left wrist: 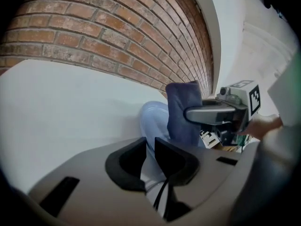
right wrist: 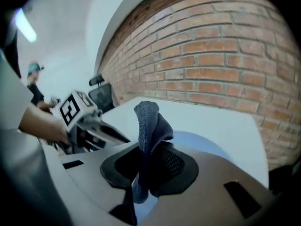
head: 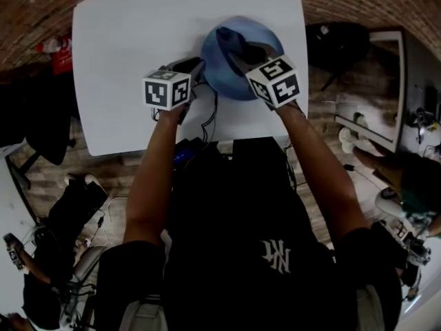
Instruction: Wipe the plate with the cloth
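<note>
One plate (head: 216, 76), one cloth (head: 231, 41)

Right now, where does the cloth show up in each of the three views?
Head view: cloth, top centre, over the plate.
Left gripper view: right of centre, upright in the right gripper.
Right gripper view: centre, pinched between that gripper's jaws.
Shared landmark: the blue plate, next to the cloth everywhere.

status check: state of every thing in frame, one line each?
light blue round plate: on white table, rim clamped.
dark blue cloth: bunched, held upright above plate.
left gripper: shut on plate rim.
right gripper: shut on cloth.
</note>
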